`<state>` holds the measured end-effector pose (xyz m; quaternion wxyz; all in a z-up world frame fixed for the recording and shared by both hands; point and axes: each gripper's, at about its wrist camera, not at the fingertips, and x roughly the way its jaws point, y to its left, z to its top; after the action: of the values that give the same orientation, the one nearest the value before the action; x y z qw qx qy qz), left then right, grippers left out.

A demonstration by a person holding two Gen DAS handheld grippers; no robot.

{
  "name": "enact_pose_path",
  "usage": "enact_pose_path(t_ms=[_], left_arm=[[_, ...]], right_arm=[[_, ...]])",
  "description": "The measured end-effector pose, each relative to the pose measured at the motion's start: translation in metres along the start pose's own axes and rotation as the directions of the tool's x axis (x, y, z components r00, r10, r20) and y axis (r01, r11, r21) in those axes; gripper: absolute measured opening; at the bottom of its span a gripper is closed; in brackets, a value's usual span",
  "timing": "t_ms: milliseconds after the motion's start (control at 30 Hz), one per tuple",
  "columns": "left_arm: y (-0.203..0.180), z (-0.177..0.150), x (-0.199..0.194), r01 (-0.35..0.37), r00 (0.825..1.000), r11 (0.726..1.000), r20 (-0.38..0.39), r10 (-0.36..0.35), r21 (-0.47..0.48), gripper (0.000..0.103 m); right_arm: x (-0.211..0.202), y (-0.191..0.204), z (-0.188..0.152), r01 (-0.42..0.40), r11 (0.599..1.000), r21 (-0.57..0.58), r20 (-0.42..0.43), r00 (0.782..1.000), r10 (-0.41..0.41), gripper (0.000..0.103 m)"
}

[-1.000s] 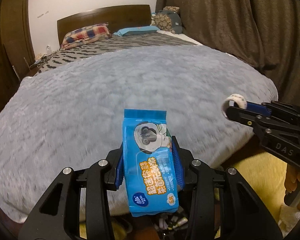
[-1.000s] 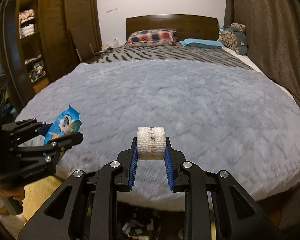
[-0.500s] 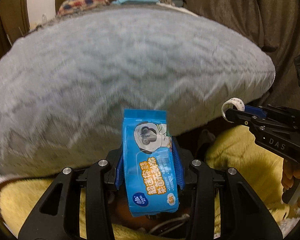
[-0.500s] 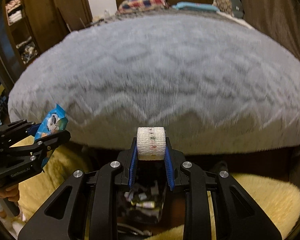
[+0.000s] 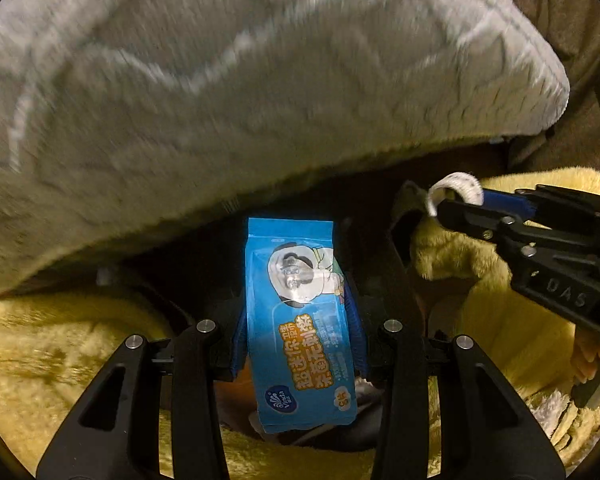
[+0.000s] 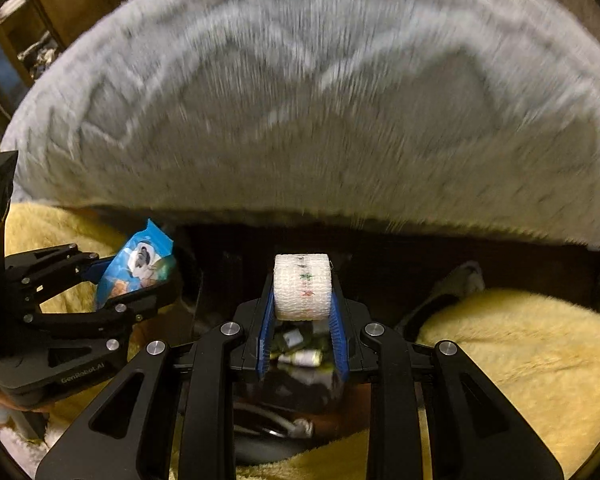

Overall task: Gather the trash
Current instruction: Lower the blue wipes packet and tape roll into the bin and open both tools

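A blue wet-wipes packet (image 5: 300,320) stands upright between the blue pads of my left gripper (image 5: 298,308), which is shut on it. A white gauze roll (image 6: 302,286) sits crosswise at the tips of my right gripper (image 6: 302,294), shut on it. Both grippers point steeply down past the foot of the bed. Under the right gripper is a dark bin (image 6: 256,410) with small bottles and scraps (image 6: 300,356) inside. In the left wrist view the right gripper (image 5: 446,204) holds the roll (image 5: 458,184) at the right; in the right wrist view the left gripper (image 6: 156,276) holds the packet (image 6: 136,268) at the left.
The bed's grey fluffy blanket (image 5: 240,80) overhangs just ahead, filling the upper half of both views. A yellow shaggy rug (image 6: 520,352) lies on both sides of the bin. A brown curtain (image 5: 572,20) hangs at the right and a wooden wardrobe (image 6: 60,20) stands at the left.
Both grippers have sunk and tipped downward, each keeping its object. The bed top and headboard have slid out of view; the rug and the bin have come into view.
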<state>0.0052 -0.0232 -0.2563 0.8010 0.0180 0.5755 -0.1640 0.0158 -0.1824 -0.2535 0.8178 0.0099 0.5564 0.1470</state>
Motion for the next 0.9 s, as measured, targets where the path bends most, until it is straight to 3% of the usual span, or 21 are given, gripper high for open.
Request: enact_pose_path(t_ms=[267,633,700,767,867,900], left_arm=[[0.005,-0.013,0.035,0.049,0.990,0.998,-0.133,-0.054,-0.043,0.039],[0.004,-0.013,0.050,0.039,0.985,0.998,-0.167,-0.046,-0.041,0.043],[0.005,-0.013,0.050,0.035,0.986,0.999,-0.163,-0.041,-0.042,0.053],[0.005,-0.013,0.047,0.024,0.988,0.999,-0.153,-0.030,-0.039,0.054],[0.005,-0.011,0.038,0.002,0.992,0.999,-0.126,-0.007,-0.040,0.059],[0.007,-0.010,0.031,-0.014,0.994,0.999,-0.106,0.009,-0.043,0.061]], right_arm=[[0.030,-0.005,-0.007,-0.031,0.999,0.018,-0.095,0.995,0.033,0.026],[0.043,-0.010,-0.003,-0.046,0.998,0.042,-0.133,0.990,0.052,0.027],[0.044,-0.012,-0.003,-0.042,0.998,0.048,-0.131,0.990,0.048,0.034],[0.039,-0.015,-0.001,-0.041,0.998,0.055,-0.113,0.992,0.047,0.045],[0.028,-0.020,0.001,-0.029,0.998,0.062,-0.080,0.996,0.033,0.051],[0.022,-0.022,0.003,-0.021,0.997,0.067,-0.061,0.998,0.025,0.058]])
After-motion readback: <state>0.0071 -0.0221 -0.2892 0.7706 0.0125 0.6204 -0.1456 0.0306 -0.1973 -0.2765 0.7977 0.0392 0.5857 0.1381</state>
